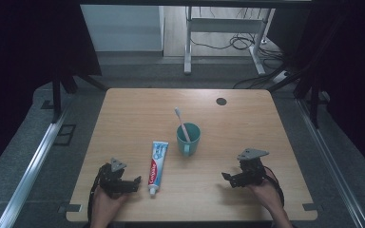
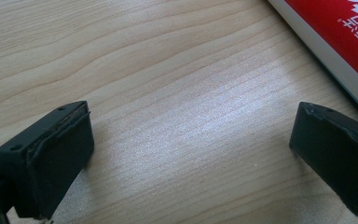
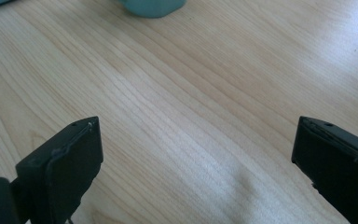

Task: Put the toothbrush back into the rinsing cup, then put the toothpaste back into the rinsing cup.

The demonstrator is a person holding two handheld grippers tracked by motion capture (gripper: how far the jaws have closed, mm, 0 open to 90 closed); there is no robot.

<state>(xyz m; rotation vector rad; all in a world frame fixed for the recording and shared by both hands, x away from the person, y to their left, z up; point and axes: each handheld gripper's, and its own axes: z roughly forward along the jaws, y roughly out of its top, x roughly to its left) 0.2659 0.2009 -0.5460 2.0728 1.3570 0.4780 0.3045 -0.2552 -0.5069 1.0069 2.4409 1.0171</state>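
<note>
High view: toothpaste tube (image 1: 157, 162) lies just right of left hand-held gripper (image 1: 132, 184).

A teal cup (image 1: 188, 138) stands mid-desk (image 1: 247, 128), a toothbrush (image 1: 182, 122) leaning inside; a dark round spot (image 1: 221, 101) lies near the far edge.

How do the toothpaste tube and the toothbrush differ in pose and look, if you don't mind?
The toothpaste tube lies flat on the table; the toothbrush stands tilted in the teal cup. The toothpaste tube is broad, red, white and blue; the toothbrush is thin and pale. Neither is gripped.
</note>
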